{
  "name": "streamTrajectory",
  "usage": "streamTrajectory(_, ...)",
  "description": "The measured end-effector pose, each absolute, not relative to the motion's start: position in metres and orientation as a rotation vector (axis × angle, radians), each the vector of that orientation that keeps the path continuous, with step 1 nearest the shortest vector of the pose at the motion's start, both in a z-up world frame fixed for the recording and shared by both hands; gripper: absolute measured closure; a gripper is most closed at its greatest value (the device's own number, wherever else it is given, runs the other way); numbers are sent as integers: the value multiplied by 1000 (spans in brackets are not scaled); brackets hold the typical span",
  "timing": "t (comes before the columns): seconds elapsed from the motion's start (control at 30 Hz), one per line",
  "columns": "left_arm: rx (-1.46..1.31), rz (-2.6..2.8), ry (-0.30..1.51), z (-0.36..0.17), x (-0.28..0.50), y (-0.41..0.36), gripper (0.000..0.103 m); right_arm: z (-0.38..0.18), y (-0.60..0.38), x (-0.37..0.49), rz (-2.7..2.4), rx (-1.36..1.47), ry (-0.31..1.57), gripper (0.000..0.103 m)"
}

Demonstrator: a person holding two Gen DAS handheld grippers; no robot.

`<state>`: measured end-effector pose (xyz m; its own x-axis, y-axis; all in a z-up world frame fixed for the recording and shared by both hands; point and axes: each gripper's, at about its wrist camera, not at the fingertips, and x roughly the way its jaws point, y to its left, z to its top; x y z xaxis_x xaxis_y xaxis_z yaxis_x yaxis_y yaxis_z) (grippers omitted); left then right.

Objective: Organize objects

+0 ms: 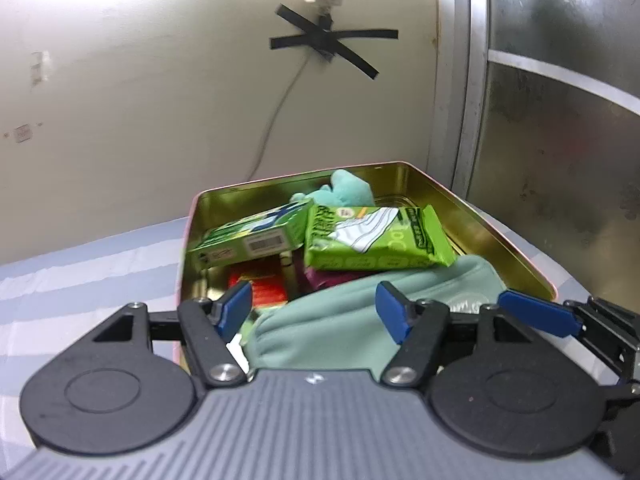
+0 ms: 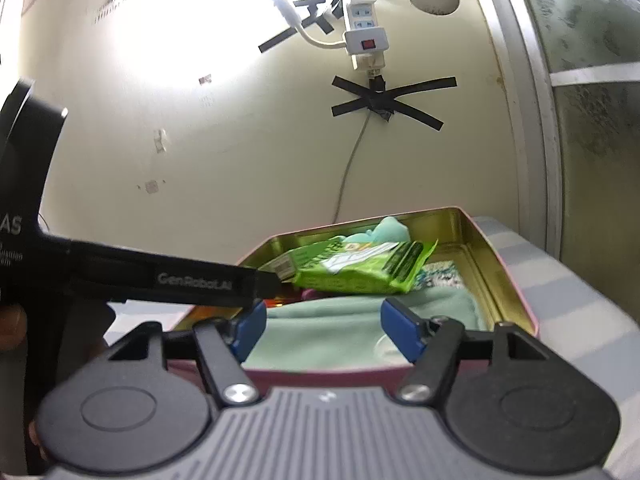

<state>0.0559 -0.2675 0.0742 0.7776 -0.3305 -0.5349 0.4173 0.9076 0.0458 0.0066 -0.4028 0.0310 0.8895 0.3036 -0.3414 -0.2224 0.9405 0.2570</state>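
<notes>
A gold-lined tin box (image 1: 492, 220) with a pink outside sits on the striped cloth. It holds a green carton (image 1: 248, 236), a green wipes packet (image 1: 376, 240), a teal plush toy (image 1: 348, 190), a red item (image 1: 260, 284) and a mint green cloth pouch (image 1: 344, 320). My left gripper (image 1: 316, 314) is open over the near end of the box, its blue fingers either side of the pouch. My right gripper (image 2: 324, 330) is open at the box's near rim (image 2: 320, 372), above the pouch (image 2: 328, 324). The packet (image 2: 360, 268) lies beyond.
A striped blue and white cloth (image 1: 80, 280) covers the surface. A cream wall with a taped cable (image 1: 332, 44) and a power strip (image 2: 364, 24) stands behind. A metal-framed frosted door (image 1: 560, 128) is at the right. The left gripper's arm (image 2: 160, 276) crosses the right wrist view.
</notes>
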Motion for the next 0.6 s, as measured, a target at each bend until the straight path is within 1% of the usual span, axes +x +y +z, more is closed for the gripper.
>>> streamTrajectory(0.17,152,-362,500,76,28,-237,15,31,-399,-23,260,290,368,30)
streamTrajectory(0.2,152,-355,489,76,22,-230,10,31,-398,-27,259,306,365,29)
streamTrajectory(0.23,152,-348,477,76,16,-224,8,31,-396,-32,258,320,363,29)
streamTrajectory(0.33,154,-326,446,75,-2,-207,1,29,-387,-46,254,351,366,19)
streamTrajectory(0.37,156,-318,440,73,-8,-201,0,27,-384,-51,252,359,371,15)
streamTrajectory(0.43,155,-307,441,70,-18,-191,0,24,-375,-61,256,366,381,13)
streamTrajectory(0.6,152,-275,460,59,-40,-168,0,13,-356,-84,248,397,401,1)
